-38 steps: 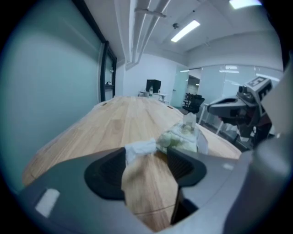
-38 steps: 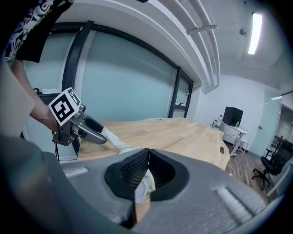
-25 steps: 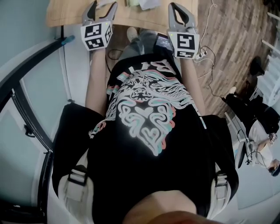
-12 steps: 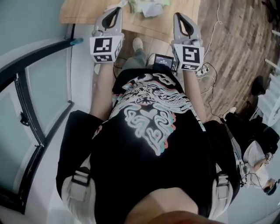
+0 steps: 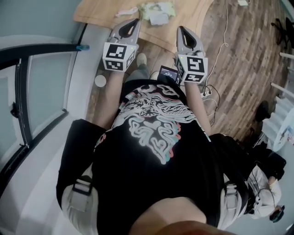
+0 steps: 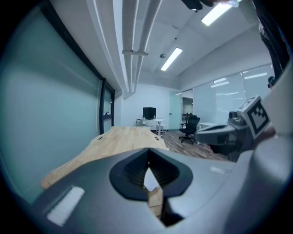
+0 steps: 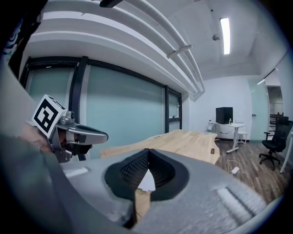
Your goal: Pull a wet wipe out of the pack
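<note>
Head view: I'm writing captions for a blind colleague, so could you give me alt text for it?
Seen from above, a person in a black printed T-shirt holds the left gripper and right gripper, both shut, out toward the edge of a wooden table bearing a pale green pack and white wipes.

Ceiling strip lights (image 7: 225, 29) lit the room evenly and coolly; fisheye distortion bent the edges, corners darkened, near foreground looked soft
</note>
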Motion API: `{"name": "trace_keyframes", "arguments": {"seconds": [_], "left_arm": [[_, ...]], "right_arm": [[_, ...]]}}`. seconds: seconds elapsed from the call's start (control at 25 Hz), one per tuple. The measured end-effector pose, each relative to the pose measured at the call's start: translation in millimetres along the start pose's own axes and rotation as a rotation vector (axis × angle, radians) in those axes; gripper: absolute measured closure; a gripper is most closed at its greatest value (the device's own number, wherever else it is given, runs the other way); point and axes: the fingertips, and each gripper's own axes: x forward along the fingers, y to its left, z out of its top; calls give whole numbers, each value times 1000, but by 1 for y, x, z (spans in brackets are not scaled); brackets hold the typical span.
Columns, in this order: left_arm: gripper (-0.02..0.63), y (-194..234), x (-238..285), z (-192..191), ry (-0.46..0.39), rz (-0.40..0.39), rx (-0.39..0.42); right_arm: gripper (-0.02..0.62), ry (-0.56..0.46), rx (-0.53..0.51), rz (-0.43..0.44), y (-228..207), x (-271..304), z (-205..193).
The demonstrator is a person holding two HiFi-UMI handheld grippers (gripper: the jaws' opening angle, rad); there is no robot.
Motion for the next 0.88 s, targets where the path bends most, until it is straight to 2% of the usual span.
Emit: {"name": "trace_keyframes", "arguments": {"seconds": [0.24, 0.48, 0.88], "left_arm": [[617, -14, -29, -4, 1, -19, -81], [617, -22, -51, -1, -19, 10, -55], [617, -45, -64, -15, -17, 11, -59]], "right_arm": [[595, -36, 3, 19, 17, -17, 2], [596, -30, -42, 14, 31, -37, 7], [595, -25, -43, 10, 29, -63, -4]]}}
